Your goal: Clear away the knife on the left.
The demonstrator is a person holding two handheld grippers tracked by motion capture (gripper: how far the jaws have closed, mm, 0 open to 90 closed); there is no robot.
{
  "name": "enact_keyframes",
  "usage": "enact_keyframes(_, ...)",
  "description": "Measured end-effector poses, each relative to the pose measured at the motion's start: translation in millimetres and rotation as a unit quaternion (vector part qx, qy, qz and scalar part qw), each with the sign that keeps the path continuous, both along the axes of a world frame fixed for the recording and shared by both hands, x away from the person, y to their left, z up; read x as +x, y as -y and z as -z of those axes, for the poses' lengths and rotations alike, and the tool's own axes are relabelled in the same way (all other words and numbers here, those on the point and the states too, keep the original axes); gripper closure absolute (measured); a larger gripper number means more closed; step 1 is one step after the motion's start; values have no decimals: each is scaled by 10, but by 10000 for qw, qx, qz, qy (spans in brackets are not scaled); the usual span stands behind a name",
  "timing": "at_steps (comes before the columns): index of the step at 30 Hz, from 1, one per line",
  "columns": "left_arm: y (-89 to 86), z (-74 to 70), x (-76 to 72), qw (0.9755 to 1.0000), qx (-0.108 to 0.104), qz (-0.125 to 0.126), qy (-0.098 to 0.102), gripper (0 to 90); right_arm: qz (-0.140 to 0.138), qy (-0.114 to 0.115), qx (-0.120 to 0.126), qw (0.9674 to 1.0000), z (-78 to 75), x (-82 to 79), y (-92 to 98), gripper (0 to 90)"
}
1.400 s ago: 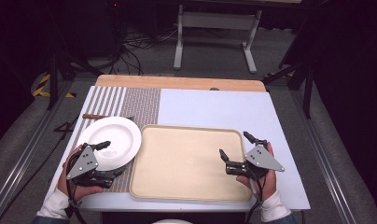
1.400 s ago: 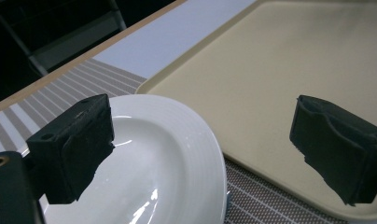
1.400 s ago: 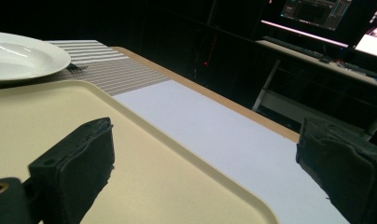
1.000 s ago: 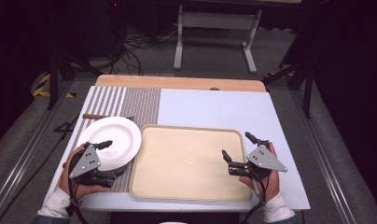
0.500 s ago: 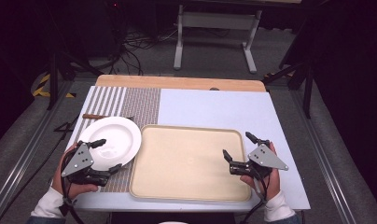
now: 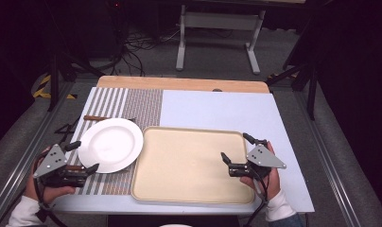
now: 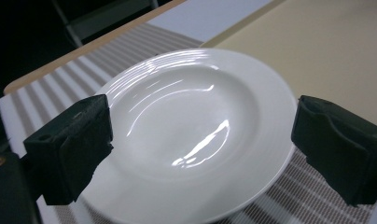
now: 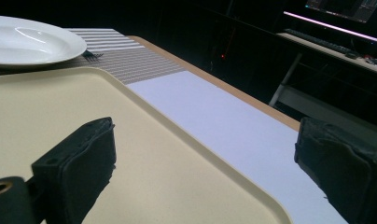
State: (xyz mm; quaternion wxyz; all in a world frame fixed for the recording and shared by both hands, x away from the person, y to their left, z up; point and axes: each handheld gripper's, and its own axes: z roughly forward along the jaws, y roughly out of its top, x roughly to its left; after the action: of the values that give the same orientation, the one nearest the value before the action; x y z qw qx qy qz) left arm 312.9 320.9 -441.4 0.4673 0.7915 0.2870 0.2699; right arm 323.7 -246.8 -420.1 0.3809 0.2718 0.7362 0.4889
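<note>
While both tongs sit low at the near edge of the surface (image 6: 217,106), this reads as the approach step for a plate pickup.

High view: left tongs (image 6: 80,156) spread, jaws flanking the near-left rim of the white plate (image 6: 111,144), not touching it as far as I can tell. Plate rests on the striped mat (image 6: 132,101), its right rim just beside or slightly over the beige tray (image 6: 189,163). Utensil with a brown handle (image 6: 97,117) lies behind the plate, partly under it. Right tongs (image 6: 238,149) spread, straddling the tray's right rim.

Left gripper view: plate (image 7: 191,135) centred between the two black jaws, which stand wide with nothing between the pads. Tray (image 7: 336,51) to the upper right.

Right gripper view: jaws wide apart, one over the tray (image 8: 60,107), the other off past its rim above the pale blue sheet (image 8: 233,121). Plate (image 8: 30,42) far off, fork tines (image 8: 91,55) poking out beside it.

Judgement: next move is the left tongs easing forward so one jaw slips under the rim, then closing. Shallow glossy rim, so slip is the risk. Right tongs look placed to steady the tray.
</note>
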Motion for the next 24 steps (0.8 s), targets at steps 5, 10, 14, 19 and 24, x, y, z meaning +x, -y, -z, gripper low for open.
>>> enact_keyframes(5, -271, 93, -20, 9994, 20, -223, -273, 58, -151, 18, 13, 9999, -7, 27, -44, 61)
enact_keyframes(10, -392, 229, -1, 9964, 266, -292, -747, 62, -252, 40, -17, 9997, -7, 46, -82, 61)
enact_keyframes(14, -414, 364, 86, 9900, 463, -337, -1289, 65, -280, 6, -25, 9996, -1, 58, -91, 61)
enact_keyframes(19, -369, 438, 160, 9838, 629, -277, -1655, 109, -243, -34, -46, 9997, 11, 54, -87, 62)
enact_keyframes(24, -355, 452, 194, 9829, 650, -67, -1720, 199, -216, -81, -60, 9997, 26, 54, -77, 61)
